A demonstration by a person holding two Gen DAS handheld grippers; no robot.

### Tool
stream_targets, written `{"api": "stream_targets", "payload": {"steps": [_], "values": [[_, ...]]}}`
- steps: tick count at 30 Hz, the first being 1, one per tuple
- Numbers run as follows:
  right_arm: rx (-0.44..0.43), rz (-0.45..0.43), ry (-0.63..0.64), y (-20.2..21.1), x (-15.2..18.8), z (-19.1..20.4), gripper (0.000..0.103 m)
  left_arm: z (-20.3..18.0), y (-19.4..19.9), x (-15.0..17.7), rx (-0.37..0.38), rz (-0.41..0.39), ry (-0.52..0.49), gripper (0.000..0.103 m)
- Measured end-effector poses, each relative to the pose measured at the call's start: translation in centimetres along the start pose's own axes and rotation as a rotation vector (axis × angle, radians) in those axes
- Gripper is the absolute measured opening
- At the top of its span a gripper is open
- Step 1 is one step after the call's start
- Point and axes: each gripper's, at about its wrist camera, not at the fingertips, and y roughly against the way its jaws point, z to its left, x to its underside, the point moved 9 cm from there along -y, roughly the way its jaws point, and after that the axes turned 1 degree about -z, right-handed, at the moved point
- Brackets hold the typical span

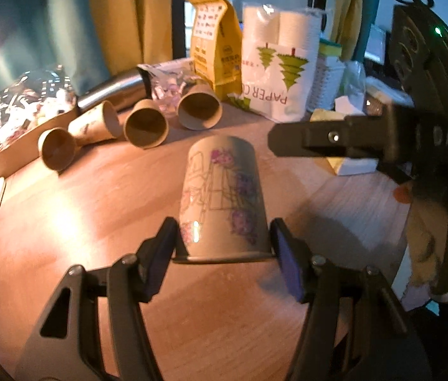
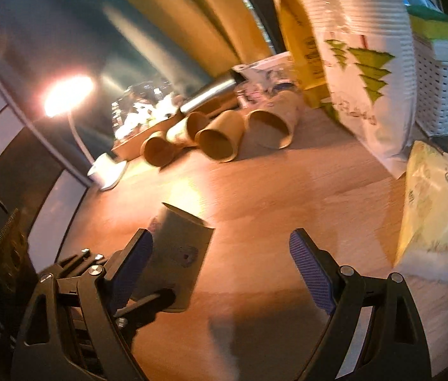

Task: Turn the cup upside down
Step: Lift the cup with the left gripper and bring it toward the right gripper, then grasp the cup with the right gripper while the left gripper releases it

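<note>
on the wooden table (image 1: 81, 209), close in front of the left tool (image 1: 222, 247), the flowered cup (image 1: 220, 197) is upside down, with its rim low between the two pads and its closed base pointing away; the left tool is closed on the cup near the rim, one pad on each side; the left view shows the printed purple flowers and the line drawing on the cup wall, which the right view does not show clearly; the left view also shows the right tool from the side, above the table to the right of the cup; in the right view the right tool (image 2: 224, 263) stands wide and holds nothing; the cup (image 2: 179, 250) appears there just beside its left finger, gripped by the other tool; behind, four brown cups (image 1: 146, 123) lie on their sides near a yellow bag (image 1: 214, 47) and a white pack of paper cups (image 1: 277, 63).
</note>
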Motion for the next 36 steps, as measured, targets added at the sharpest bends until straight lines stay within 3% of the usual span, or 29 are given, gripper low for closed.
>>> {"api": "stream_targets", "payload": {"steps": [8, 11, 27, 28, 30, 31, 36], "values": [[-0.117, 0.031, -0.019, 0.1, 2.6, 3.8, 0.09, -0.6, 3.5, 2.7, -0.026, -0.183, 0.032, 0.062], [-0.123, 0.039, -0.031, 0.1, 3.5, 4.5, 0.09, -1.3, 4.5, 3.5, -0.036, -0.246, 0.007, 0.062], [-0.183, 0.064, -0.061, -0.6, 5.2, 6.6, 0.09, -3.5, 7.7, 6.3, 0.01, -0.406, -0.015, 0.062], [-0.187, 0.068, -0.056, -0.7, 5.2, 6.8, 0.087, -3.6, 7.7, 6.4, 0.011, -0.409, -0.019, 0.062], [-0.183, 0.072, -0.046, -0.7, 5.3, 7.0, 0.067, -3.7, 7.7, 6.5, 0.011, -0.413, -0.026, 0.062], [-0.174, 0.075, -0.039, -0.8, 5.4, 7.0, 0.064, -3.7, 7.7, 6.6, 0.012, -0.414, -0.025, 0.062], [-0.167, 0.075, -0.024, -0.9, 5.6, 7.1, 0.061, -3.5, 7.6, 6.7, 0.009, -0.415, -0.02, 0.063]]}}
